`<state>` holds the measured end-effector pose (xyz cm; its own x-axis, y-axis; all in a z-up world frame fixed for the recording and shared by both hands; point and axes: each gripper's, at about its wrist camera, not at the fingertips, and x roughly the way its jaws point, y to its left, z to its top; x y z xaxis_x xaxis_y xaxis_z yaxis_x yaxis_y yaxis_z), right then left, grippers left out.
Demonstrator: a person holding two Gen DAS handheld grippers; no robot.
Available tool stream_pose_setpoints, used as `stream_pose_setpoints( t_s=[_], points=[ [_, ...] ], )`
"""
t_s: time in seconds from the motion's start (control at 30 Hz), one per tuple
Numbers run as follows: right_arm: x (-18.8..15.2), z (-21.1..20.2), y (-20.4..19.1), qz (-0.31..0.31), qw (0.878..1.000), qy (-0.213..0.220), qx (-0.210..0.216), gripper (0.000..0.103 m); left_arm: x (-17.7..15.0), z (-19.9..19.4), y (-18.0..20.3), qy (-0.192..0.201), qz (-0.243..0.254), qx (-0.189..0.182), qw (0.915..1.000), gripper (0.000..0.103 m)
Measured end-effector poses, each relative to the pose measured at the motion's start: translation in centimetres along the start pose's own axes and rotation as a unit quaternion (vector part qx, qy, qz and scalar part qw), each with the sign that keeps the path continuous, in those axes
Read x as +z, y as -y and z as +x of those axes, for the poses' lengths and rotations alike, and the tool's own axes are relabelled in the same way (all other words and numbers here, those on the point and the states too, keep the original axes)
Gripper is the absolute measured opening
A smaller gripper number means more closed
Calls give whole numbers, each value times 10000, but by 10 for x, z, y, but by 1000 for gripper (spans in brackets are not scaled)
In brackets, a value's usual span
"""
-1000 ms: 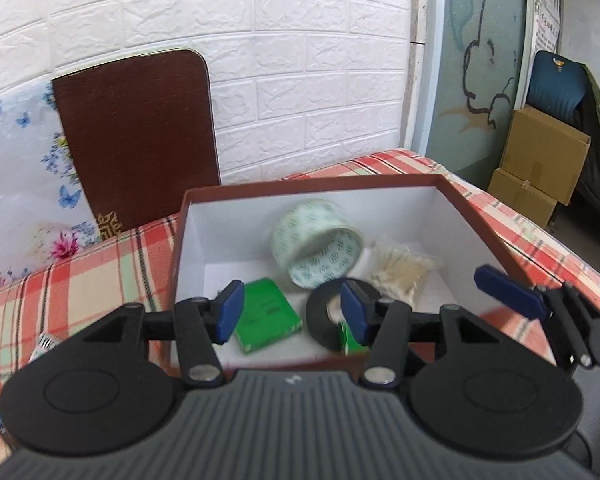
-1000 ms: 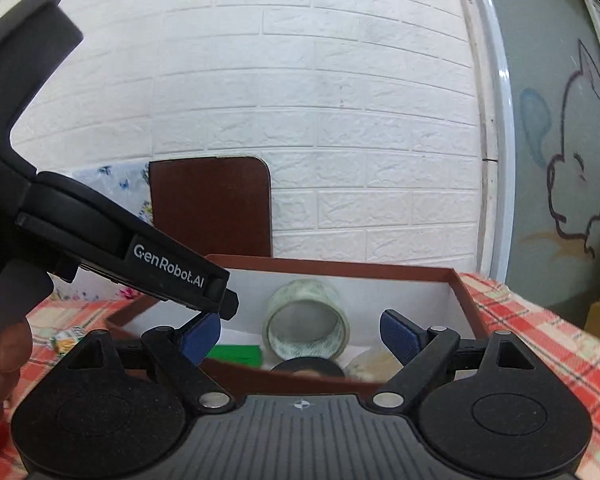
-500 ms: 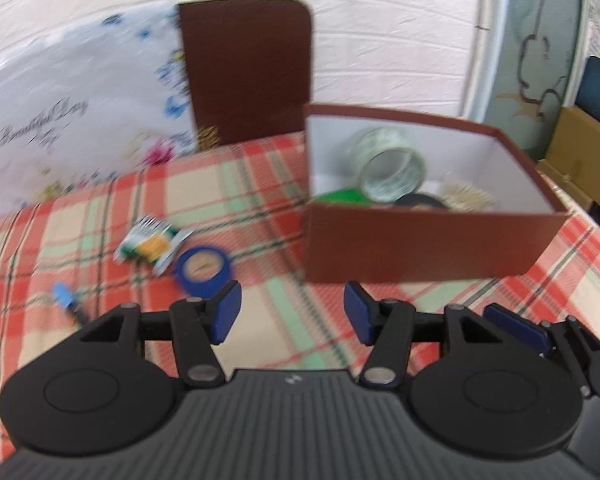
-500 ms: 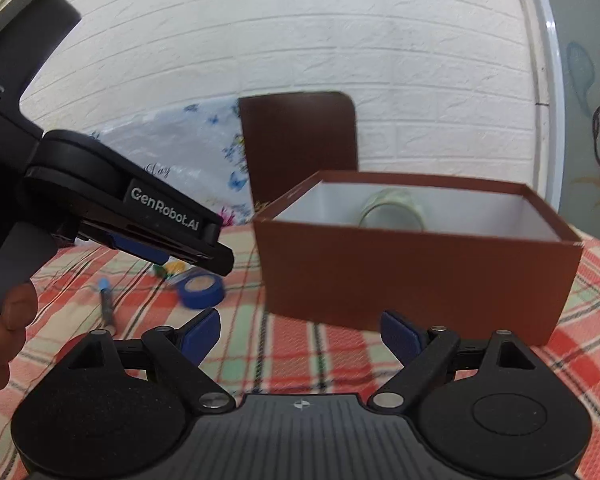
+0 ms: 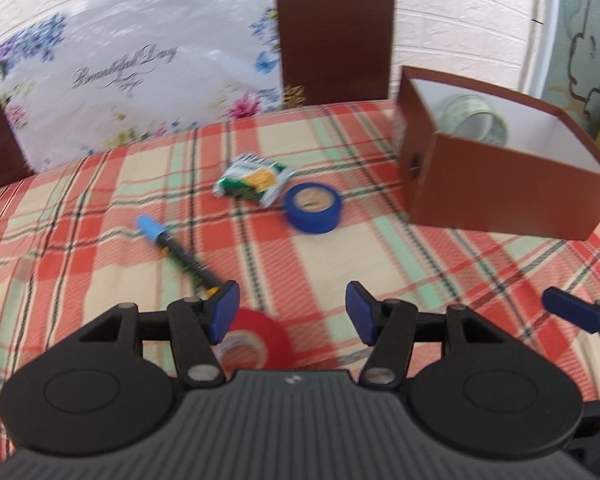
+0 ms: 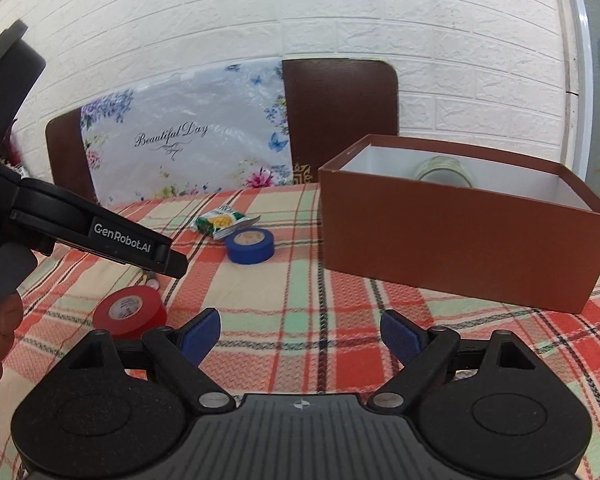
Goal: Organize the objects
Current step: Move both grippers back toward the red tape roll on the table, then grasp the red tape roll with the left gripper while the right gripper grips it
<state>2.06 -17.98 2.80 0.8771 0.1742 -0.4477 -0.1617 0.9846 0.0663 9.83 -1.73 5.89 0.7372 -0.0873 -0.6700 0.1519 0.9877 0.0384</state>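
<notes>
Left hand-held gripper (image 5: 292,316): fingers spread apart, nothing between them, poised above the checked worktop (image 5: 440,264). Just beside and partly behind its left finger, a red tape roll (image 5: 260,344), lying flat. Ahead and slightly left, a pen with a light-blue cap (image 5: 172,244), lying at a slant, its near end close to that same finger. Further ahead, a blue tape roll (image 5: 313,208), flat on the cloth, with a green-and-white snack packet (image 5: 252,180) just beyond it, touching or nearly so. Ahead to the right, an open brown box (image 5: 500,208) with white inside walls; within it, a clear tape roll (image 5: 476,120) standing on edge near the far wall.

Right hand-held gripper (image 6: 300,334): fingers likewise wide apart and holding nothing, above the worktop. Box directly ahead and right of it, blue tape roll ahead and left, red tape roll close by its left finger. Left hand-held gripper visible at the left of the right wrist view, raised over the red roll. Behind the worktop, a floral sheet (image 6: 180,140) reading "Beautiful Day" propped against brown chair backs (image 6: 340,116) and a white brick wall (image 6: 300,12).
</notes>
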Motion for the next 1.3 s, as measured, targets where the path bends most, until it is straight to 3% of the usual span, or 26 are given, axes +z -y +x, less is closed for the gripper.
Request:
stream_pose_setpoints(
  t_s=[0.37,0.7,0.77,0.87,1.03,1.1,1.2,1.3],
  points=[
    [-6,12,-30,-318,9984,-324,335,86,-24,8,-69,-169,-446,462,9978,63],
    [-12,30,-72,-929,9910,-626,732,86,-50,18,-143,-448,-1188,726,9893,66],
    [-10,39,-83,-1080,9884,-664,832,85,-49,15,-147,-481,-1342,603,9879,66],
    [-9,58,-101,-1330,9838,-762,925,83,-43,6,-142,-438,-1533,-10,9872,66],
    [-3,78,-123,-1625,9784,-676,1083,82,-28,7,-107,-394,-1144,-561,9911,62],
    [-1,84,-127,-1661,9770,-670,1153,78,-26,15,-96,-516,-1027,-670,9911,47],
    [1,89,-125,-1547,9763,-751,1314,71,-26,29,-89,-708,-1007,-821,9890,35],
    [1,87,-122,-1467,9772,-752,1339,70,-27,28,-82,-706,-950,-840,9894,31]
  ],
)
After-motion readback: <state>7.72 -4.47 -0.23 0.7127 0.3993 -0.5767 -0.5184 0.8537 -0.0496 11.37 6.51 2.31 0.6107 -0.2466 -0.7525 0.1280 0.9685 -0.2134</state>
